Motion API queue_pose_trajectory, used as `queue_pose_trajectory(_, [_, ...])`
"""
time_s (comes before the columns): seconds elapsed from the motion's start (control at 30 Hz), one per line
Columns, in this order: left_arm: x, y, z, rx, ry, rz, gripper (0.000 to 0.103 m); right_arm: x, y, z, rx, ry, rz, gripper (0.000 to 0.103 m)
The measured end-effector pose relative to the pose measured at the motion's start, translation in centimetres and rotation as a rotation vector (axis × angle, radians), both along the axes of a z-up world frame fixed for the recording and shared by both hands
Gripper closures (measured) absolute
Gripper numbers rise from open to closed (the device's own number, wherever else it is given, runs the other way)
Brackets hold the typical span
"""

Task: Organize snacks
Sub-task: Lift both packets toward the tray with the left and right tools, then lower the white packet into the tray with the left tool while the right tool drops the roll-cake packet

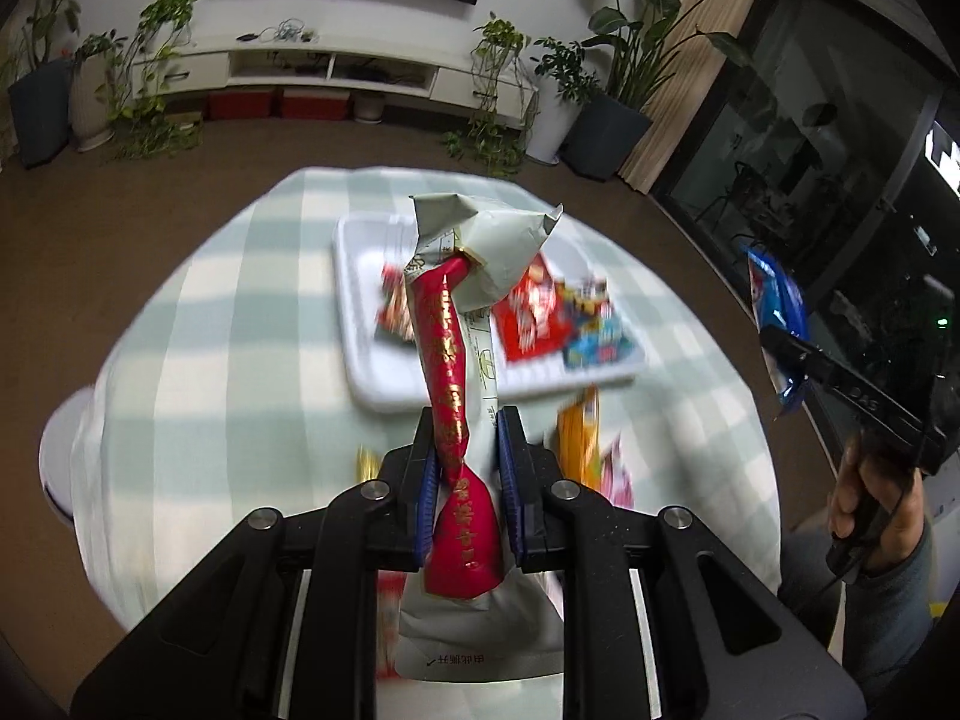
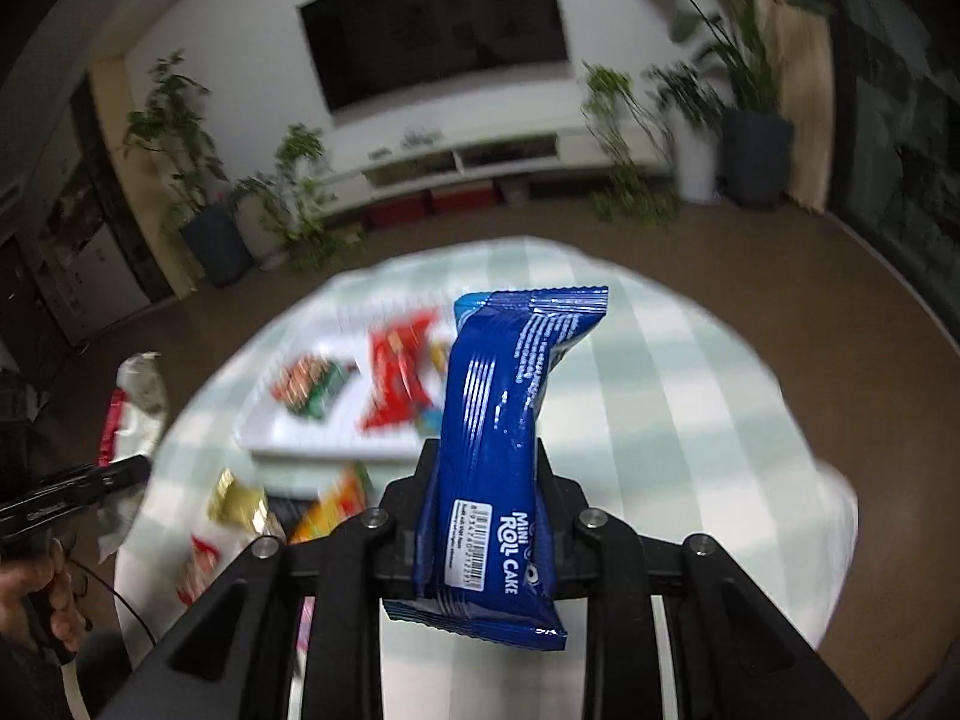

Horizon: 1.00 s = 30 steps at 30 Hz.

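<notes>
Left tool (image 1: 465,474) pinching a red-and-white snack pouch (image 1: 456,360), holding it above the checked worktop (image 1: 240,330). Right tool (image 2: 486,516) gripping a blue roll cake packet (image 2: 498,420), fingers mostly hidden behind it. Blurring badly: packets lying in the white tray (image 1: 360,372) and loose snacks (image 2: 240,504) beside it, labels unreadable.

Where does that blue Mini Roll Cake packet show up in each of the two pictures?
Left wrist view: the blue packet is at the far right edge, held up by the right gripper.
Right wrist view: the packet fills the centre, clamped upright.
Shared landmark: the white tray of snacks on the checked tablecloth.
</notes>
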State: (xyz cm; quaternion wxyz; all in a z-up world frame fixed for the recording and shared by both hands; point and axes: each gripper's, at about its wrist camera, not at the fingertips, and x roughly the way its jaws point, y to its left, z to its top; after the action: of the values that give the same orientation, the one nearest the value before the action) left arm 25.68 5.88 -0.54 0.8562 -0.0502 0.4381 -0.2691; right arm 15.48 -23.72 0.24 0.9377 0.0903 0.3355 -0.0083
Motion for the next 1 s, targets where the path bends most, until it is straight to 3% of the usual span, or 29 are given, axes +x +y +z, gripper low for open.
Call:
queue_pose_trajectory(0.13, [4.2, -2.6, 0.9, 0.007, 0.006, -0.033, 0.086, 4.2, 2.8, 2.0, -0.038, -0.047, 0.111, 0.075])
queue_pose_trajectory(0.23, [7.1, -4.5, 0.4, 0.032, 0.017, -0.048, 0.086, 7.8, 4.9, 1.6, -0.035, -0.030, 0.171, 0.075])
queue_pose_trajectory(0.57, [13.8, -7.2, -5.9, 0.097, 0.099, -0.010, 0.086, 16.9, 8.4, -5.5, -0.062, 0.152, 0.230, 0.075])
queue_pose_trajectory(0.77, [15.2, -8.3, -8.9, 0.126, 0.124, -0.013, 0.086, 18.8, 9.2, -8.6, -0.070, 0.208, 0.239, 0.075])
queue_pose_trajectory(1.0, [15.9, -8.3, -9.6, 0.140, 0.117, 0.006, 0.086, 19.0, 9.4, -10.1, -0.099, 0.218, 0.234, 0.075])
